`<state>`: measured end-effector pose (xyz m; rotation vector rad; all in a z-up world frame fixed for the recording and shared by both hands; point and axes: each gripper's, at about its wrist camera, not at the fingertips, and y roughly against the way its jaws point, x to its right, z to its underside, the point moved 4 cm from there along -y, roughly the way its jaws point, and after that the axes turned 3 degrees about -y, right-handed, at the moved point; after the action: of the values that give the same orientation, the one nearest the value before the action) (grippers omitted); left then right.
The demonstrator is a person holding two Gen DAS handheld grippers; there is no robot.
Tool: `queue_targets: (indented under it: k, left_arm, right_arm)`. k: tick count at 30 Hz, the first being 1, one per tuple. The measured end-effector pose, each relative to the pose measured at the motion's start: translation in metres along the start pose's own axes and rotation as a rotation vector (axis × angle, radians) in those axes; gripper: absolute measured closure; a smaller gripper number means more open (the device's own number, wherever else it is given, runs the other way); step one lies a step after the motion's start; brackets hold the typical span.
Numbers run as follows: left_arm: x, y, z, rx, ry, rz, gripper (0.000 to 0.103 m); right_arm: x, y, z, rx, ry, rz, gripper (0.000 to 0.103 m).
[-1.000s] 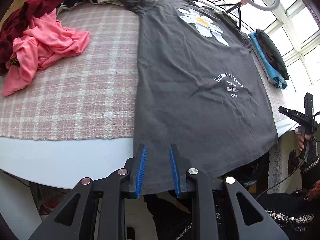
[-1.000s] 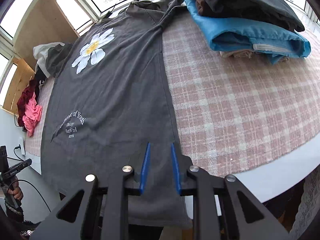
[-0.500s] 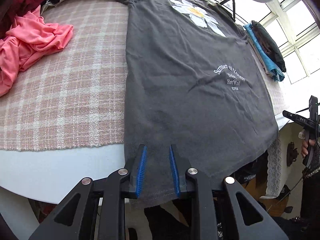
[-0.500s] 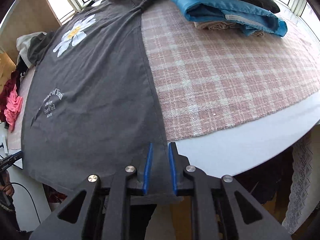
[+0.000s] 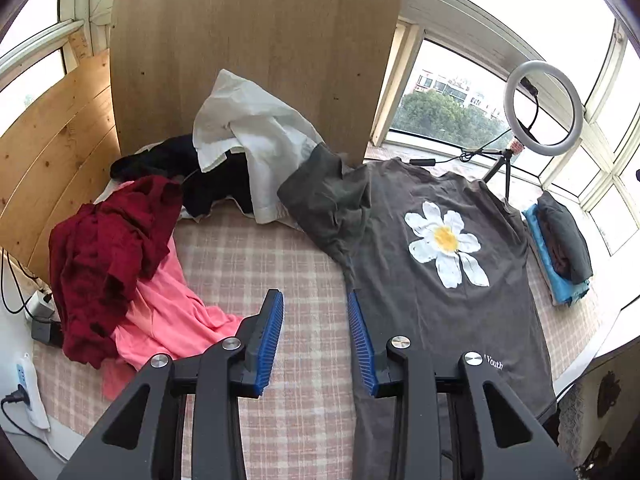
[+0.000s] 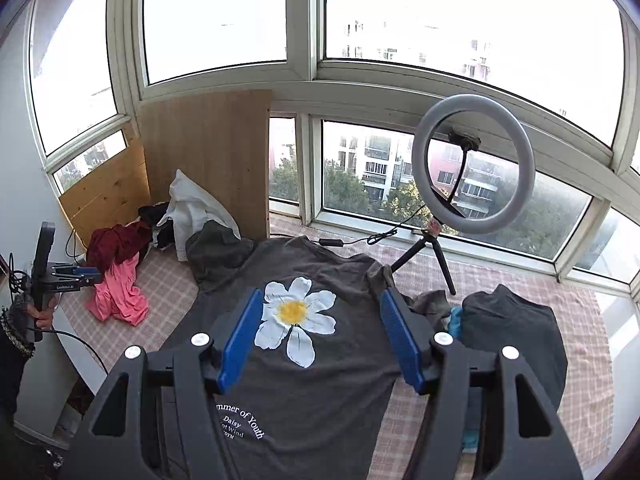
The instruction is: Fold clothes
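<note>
while the tabletop (image 5: 256, 256) carries it, a dark grey daisy t-shirt (image 6: 320, 360) lies spread flat below and ahead of the right tool (image 6: 320, 340), with its left edge beside the left tool (image 5: 316, 340). both tools' jaws have just been opening and now stand apart, holding nothing. the shirt looks laid out, no fold made yet. next likely calls for gripping a sleeve or side edge.
</note>
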<state>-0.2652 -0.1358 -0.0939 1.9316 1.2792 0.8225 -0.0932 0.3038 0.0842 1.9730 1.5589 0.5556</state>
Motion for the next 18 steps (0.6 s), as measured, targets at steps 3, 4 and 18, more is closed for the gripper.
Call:
queue_targets:
  k: [3, 4, 18]
  left_arm:
    - [-0.012, -0.025, -0.016, -0.011, 0.067, 0.006, 0.070]
    - [-0.015, -0.036, -0.019, -0.022, 0.087, 0.018, 0.071]
    - [-0.052, -0.217, -0.042, -0.168, 0.178, 0.140, 0.071]
  right_arm:
    - [-0.027, -0.051, -0.045, -0.025, 0.123, -0.091, 0.037]
    - [-0.036, -0.075, -0.053, -0.053, 0.148, -0.126, 0.037]
    - [-0.132, -0.383, -0.061, -0.372, 0.272, -0.304, 0.037]
